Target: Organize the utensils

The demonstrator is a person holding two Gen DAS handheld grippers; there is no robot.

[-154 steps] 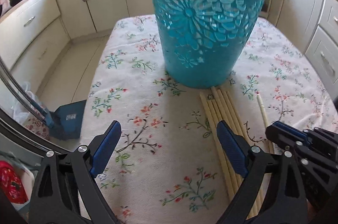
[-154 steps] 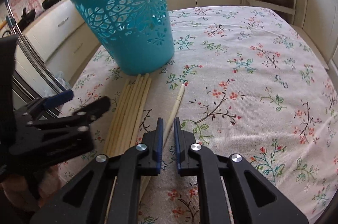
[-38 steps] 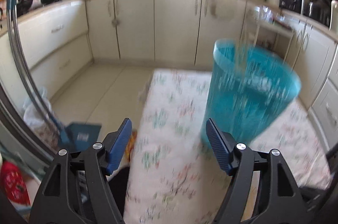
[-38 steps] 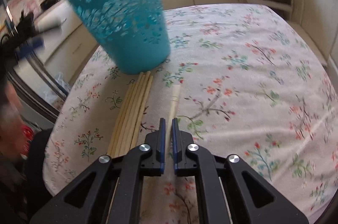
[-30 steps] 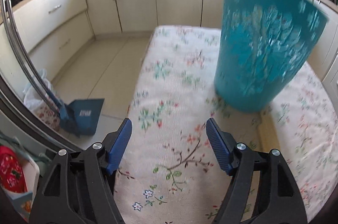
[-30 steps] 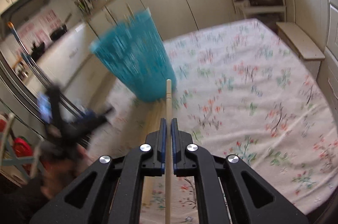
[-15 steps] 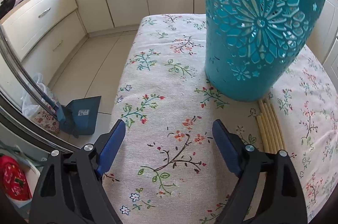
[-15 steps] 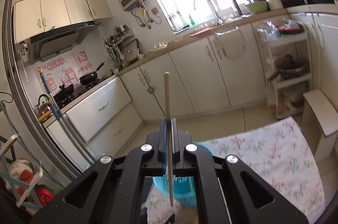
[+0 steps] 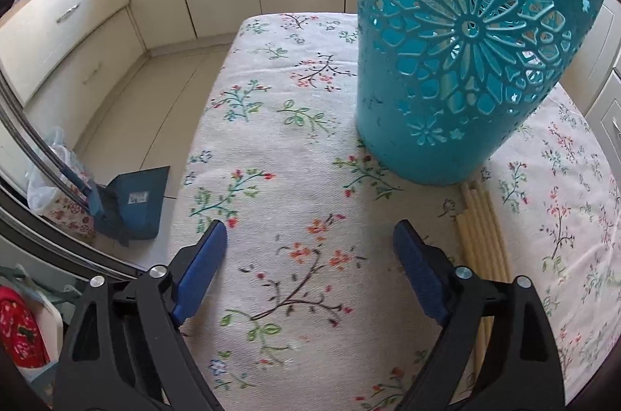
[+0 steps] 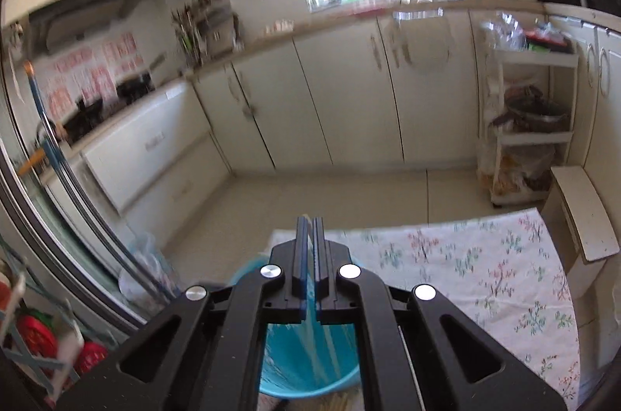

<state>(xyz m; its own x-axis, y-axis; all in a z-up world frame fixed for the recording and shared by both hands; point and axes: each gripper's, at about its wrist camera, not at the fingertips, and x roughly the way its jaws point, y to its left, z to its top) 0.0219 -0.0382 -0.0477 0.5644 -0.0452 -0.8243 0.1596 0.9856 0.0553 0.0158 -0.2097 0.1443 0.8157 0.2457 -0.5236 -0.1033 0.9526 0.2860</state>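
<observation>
While above basket: right gripper (image 10: pixel 307 221) clamps chopstick (image 10: pixel 307 222), centre frame.
Left gripper (image 9: pixel 310 248): jaws apart, lower frame.
Basket (image 9: pixel 458 61): upper right.

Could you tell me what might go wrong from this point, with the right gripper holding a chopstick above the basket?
1. The right gripper pinches the chopstick near its top over the basket; released at a tilt, it could poke through one of the basket's cut-out holes.
2. The left gripper is open and apart from the basket, so a knock could tip it.
3. The remaining chopsticks lie against the basket's base and could scatter if it shifts.
</observation>
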